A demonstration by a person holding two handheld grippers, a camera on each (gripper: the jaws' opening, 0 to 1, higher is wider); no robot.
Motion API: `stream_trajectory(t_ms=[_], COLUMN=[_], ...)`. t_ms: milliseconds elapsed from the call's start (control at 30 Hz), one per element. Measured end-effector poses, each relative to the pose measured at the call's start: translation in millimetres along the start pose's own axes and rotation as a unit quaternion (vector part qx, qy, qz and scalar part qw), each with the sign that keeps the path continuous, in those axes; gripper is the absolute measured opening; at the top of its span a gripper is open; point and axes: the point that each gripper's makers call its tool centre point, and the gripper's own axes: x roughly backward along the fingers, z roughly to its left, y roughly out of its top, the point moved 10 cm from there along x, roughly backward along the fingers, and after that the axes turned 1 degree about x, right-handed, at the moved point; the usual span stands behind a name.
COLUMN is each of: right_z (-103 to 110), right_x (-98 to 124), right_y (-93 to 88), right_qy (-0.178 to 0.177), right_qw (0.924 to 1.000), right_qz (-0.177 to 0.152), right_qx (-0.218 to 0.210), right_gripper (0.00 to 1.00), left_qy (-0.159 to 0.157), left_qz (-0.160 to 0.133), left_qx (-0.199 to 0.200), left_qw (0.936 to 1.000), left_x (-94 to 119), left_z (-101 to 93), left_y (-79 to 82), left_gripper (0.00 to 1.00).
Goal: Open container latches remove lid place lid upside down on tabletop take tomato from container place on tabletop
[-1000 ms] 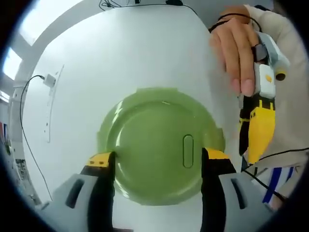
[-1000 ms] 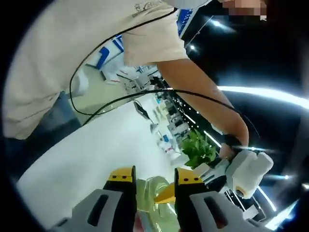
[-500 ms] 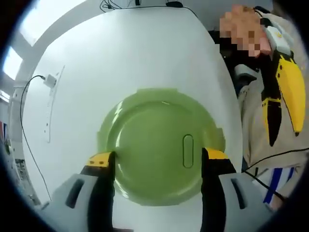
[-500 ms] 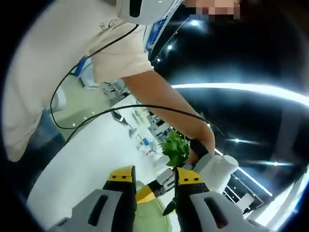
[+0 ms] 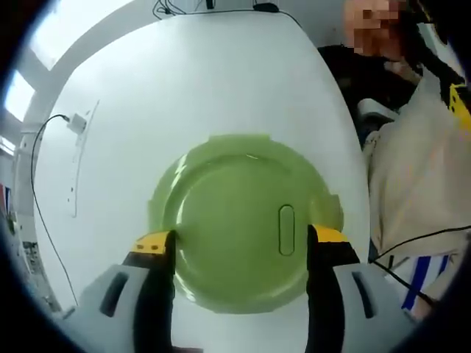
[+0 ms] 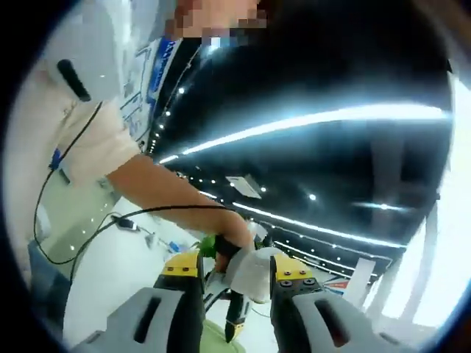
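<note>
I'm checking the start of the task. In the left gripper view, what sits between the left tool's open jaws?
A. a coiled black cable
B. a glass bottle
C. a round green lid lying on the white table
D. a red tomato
C: the green lid lies on the white table, with the left tool open at either side of it.

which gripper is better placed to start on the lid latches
Left. Its fingers straddle the green lid on the white table; the right gripper points up at the ceiling.
</note>
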Motion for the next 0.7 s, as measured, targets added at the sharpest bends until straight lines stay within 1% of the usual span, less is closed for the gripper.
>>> stream_trajectory(t_ms=[100,233,300,433,533,633,667,700], right_z=[-10,-17,-20,-24,-27,-31,-32,-33], right_x=[1,5,7,12,17,21,22,22], right_y=[1.6,-1.1,-2.8,-7.5,-13.0,-19.6,-21.8,-23.4], right_qy=[-0.024,-0.051,-0.067,-0.094,-0.122,-0.153,-0.163,-0.171], right_qw=[0.9996,0.9980,0.9967,0.9924,0.9860,0.9761,0.9733,0.9695], right_qz=[0.002,0.007,0.012,0.020,0.031,0.041,0.044,0.043], right_qx=[-0.012,-0.037,-0.045,-0.077,-0.110,-0.149,-0.155,-0.170], right_gripper=[0.29,0.29,0.29,0.30,0.30,0.29,0.29,0.29], left_qy=[0.000,0.000,0.000,0.000,0.000,0.000,0.000,0.000], left_qz=[-0.001,-0.004,-0.005,-0.006,-0.004,-0.006,-0.009,-0.009], left_qx=[0.001,0.001,0.001,0.001,0.000,0.000,0.000,0.000], left_qw=[1.0000,1.0000,1.0000,1.0000,1.0000,1.0000,1.0000,1.0000], left_x=[0,0,0,0,0,0,0,0], left_z=[-0.1,-0.1,0.0,0.2,0.2,0.2,0.2,0.2], left_y=[-0.1,-0.4,-0.5,-0.4,0.0,-0.4,-1.0,-1.2], left_gripper=[0.64,0.64,0.64,0.64,0.64,0.64,0.64,0.64])
